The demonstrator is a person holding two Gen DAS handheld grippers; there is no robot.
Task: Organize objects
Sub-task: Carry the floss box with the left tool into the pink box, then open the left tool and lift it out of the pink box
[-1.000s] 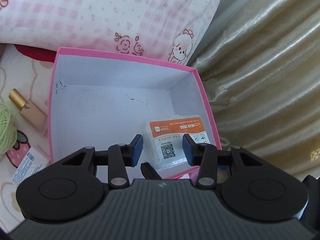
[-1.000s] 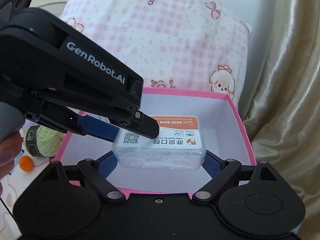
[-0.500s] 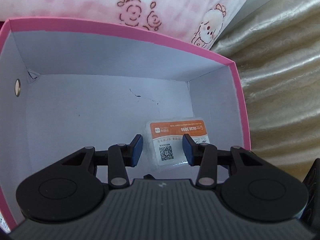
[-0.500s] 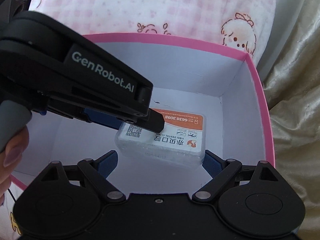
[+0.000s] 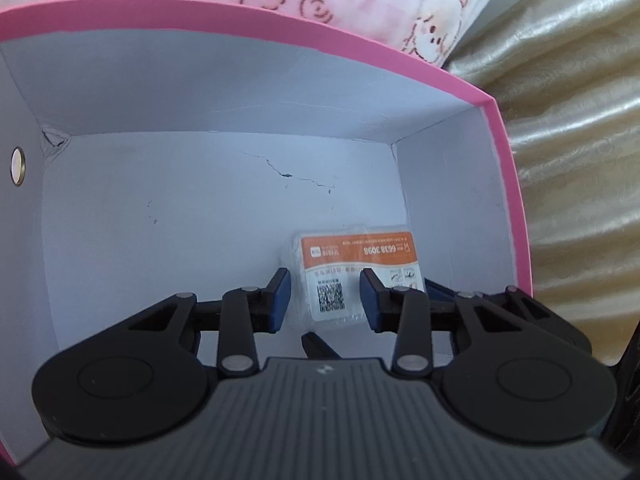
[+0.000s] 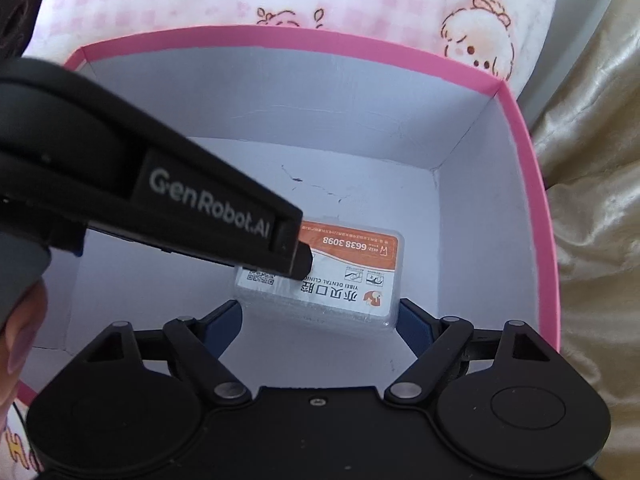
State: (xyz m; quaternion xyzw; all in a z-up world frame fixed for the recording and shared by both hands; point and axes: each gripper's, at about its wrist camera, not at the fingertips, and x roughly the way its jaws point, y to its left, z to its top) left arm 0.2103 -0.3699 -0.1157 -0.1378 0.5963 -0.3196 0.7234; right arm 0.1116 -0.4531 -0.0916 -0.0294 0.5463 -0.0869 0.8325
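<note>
Right wrist view — both grippers' jaws spread, releasing the packet [image 6: 344,280] inside the pink box [image 6: 528,184].

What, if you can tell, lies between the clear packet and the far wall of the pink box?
Nothing: in both wrist views only bare white floor, marked by a thin crack, runs from the packet to the box's far wall.

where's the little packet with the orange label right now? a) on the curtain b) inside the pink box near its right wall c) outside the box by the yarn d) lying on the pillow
b: the packet sits low inside the pink box, near its right wall, with white box walls around it in both wrist views. The right claw frames it with fingers spread wide; whether they touch it is unclear.
</note>
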